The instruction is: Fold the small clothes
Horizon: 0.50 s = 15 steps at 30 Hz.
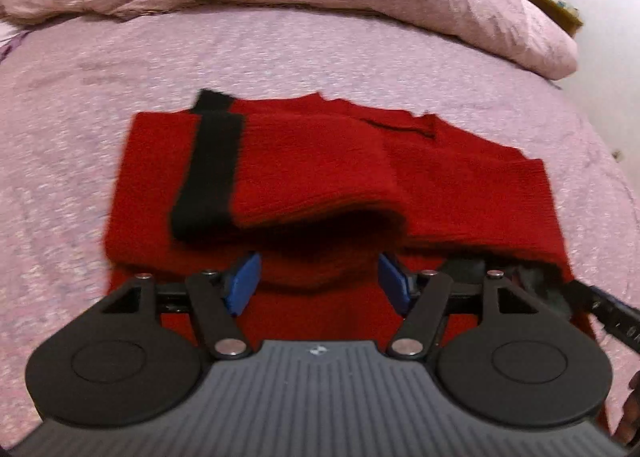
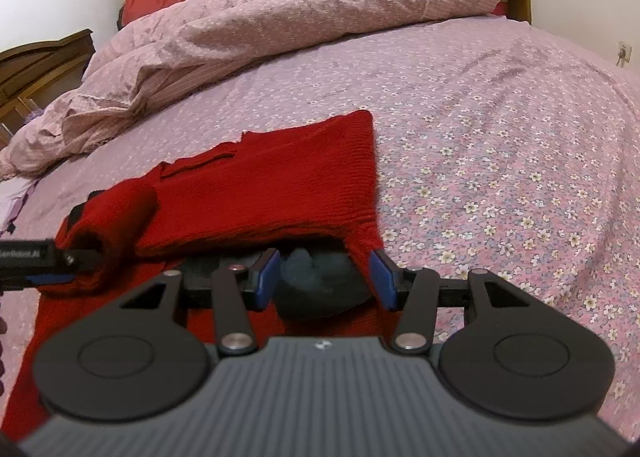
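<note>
Sleeve lies folded across your red knitted sweater (image 1: 460, 185); left gripper (image 1: 318, 281) spread, right gripper (image 2: 324, 279) spread; halving remains.

left gripper (image 1: 318, 281): jaws apart, tilted down | right gripper (image 2: 324, 281): jaws parted, tilted down

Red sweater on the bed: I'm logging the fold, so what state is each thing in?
Red sweater: partly folded, flat on the bed.
Black cuff: laid over the folded part.
Left gripper: open, holding nothing.
Right gripper: jaws apart, grip unclear.
Quilt: bunched up.
</note>
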### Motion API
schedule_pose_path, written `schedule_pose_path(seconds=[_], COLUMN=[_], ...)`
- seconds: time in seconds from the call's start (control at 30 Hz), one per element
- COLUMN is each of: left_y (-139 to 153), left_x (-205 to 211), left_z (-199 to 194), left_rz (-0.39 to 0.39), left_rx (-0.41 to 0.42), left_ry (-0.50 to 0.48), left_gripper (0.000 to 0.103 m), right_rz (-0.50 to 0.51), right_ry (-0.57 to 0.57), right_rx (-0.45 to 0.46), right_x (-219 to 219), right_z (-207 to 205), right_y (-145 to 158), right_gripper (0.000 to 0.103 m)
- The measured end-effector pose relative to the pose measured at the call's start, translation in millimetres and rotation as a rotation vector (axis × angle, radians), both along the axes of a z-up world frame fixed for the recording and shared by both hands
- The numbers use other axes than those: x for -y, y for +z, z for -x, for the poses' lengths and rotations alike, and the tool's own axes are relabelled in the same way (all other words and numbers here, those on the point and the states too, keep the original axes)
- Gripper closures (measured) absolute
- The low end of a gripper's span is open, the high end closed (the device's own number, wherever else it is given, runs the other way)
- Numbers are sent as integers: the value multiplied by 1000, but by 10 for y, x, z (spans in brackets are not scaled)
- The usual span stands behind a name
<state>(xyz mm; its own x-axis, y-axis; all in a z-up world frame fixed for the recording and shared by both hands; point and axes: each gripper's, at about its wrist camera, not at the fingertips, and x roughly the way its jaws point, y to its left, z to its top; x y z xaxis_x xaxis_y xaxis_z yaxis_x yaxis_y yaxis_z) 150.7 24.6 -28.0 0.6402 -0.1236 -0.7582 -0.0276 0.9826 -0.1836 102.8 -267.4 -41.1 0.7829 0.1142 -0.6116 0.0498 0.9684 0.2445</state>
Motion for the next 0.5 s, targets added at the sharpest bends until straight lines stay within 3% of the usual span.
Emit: schedule_pose_path(seconds=[0.23,0.5], left_y=[-52,-158], left_x=[-409,-715], left_z=[191,195], left_rz=[-63,-13], left_rx=[-14,-46], left_ry=[126,212], left_gripper=[31,31], right_rz=[28,41], right_ry=[57,186], right_rx=[14,13], right_x=[-162,-494], right_z=[-17,-141], right_y=[74,174], right_gripper=[51,51])
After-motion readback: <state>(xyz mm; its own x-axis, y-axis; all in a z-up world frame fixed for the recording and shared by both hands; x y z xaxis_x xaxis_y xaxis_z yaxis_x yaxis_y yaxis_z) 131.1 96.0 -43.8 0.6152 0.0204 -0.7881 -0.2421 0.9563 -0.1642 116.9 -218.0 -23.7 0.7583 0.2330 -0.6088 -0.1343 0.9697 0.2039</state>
